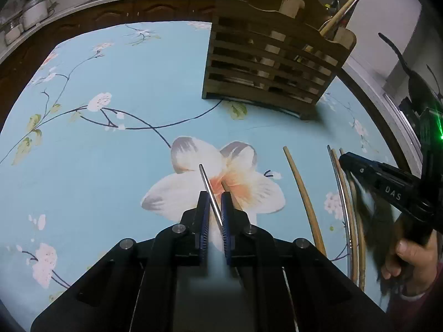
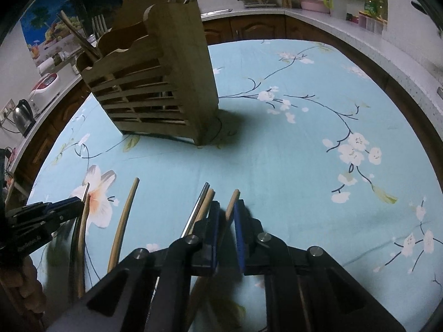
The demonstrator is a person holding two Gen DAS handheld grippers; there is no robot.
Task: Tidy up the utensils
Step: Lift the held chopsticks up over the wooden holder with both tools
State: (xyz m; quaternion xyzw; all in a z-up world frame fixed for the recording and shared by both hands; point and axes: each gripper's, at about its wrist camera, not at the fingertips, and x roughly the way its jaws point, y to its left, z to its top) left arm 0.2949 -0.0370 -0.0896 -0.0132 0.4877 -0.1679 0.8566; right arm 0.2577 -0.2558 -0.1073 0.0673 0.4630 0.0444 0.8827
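Note:
In the left wrist view my left gripper [image 1: 214,207] is shut on a metal chopstick [image 1: 206,178] that slants up to the left over the big flower print. A wooden chopstick [image 1: 227,191] lies just outside its right finger. In the right wrist view my right gripper [image 2: 225,211] is shut on a wooden chopstick [image 2: 232,202]. A metal chopstick [image 2: 200,202] and another wooden one [image 2: 208,202] lie side by side against its left finger. The slatted wooden utensil holder [image 1: 271,63] [image 2: 155,83] stands upright beyond both grippers, with chopsticks sticking out of its top.
A single wooden chopstick [image 1: 304,202] [image 2: 124,215] lies on the blue flowered tablecloth [image 2: 290,166] between the two grippers. A hand [image 1: 409,260] holds the right gripper [image 1: 344,160]; the left gripper [image 2: 80,203] shows at the left edge. Kitchen counters with appliances ring the table.

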